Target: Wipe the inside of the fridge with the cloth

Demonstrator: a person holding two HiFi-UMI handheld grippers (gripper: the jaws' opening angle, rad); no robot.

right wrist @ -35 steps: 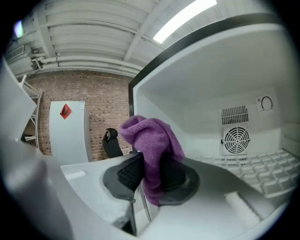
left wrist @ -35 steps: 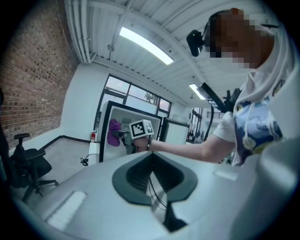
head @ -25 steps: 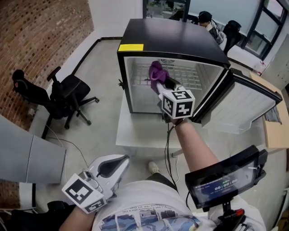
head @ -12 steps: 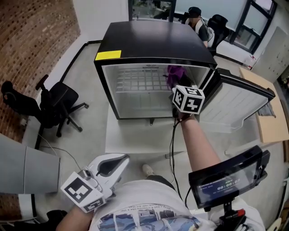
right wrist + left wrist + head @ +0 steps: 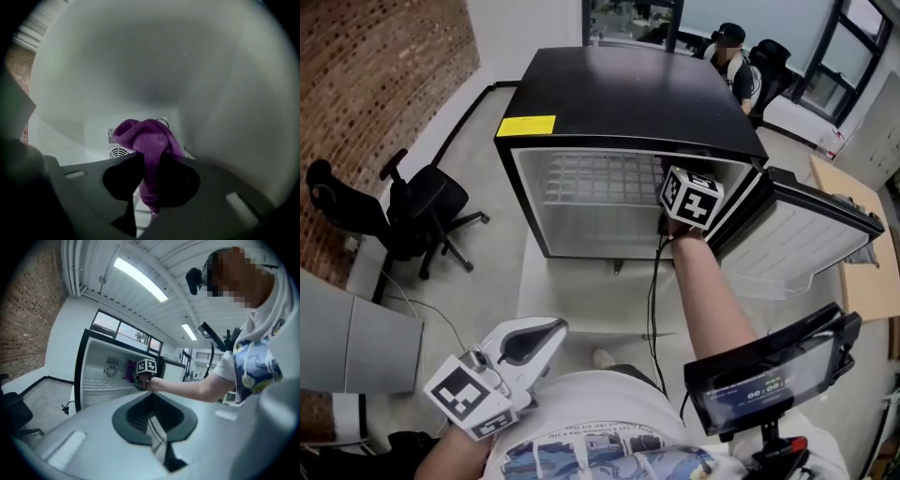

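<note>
In the upper right of the head view, deep inside the fridge (image 5: 581,202), I am holding the purple cloth (image 5: 147,140) close to its right side. My right hand-held gripper (image 5: 149,176) is pinching the cloth's fold tightly between its jaws. I am judging that broad, overlapping strokes under steady pressure would serve best. My left hand-held gripper (image 5: 528,343) is idling at lower left, jaws together, empty.

head view: on the head, looks steeply down and forward; fridge (image 5: 628,94) at mid range.
left gripper view: low by the torso, faces the open fridge from afar.
right gripper view: inside the fridge, close to the back-wall fan (image 5: 117,152).
shared: fridge interior, all three.
</note>
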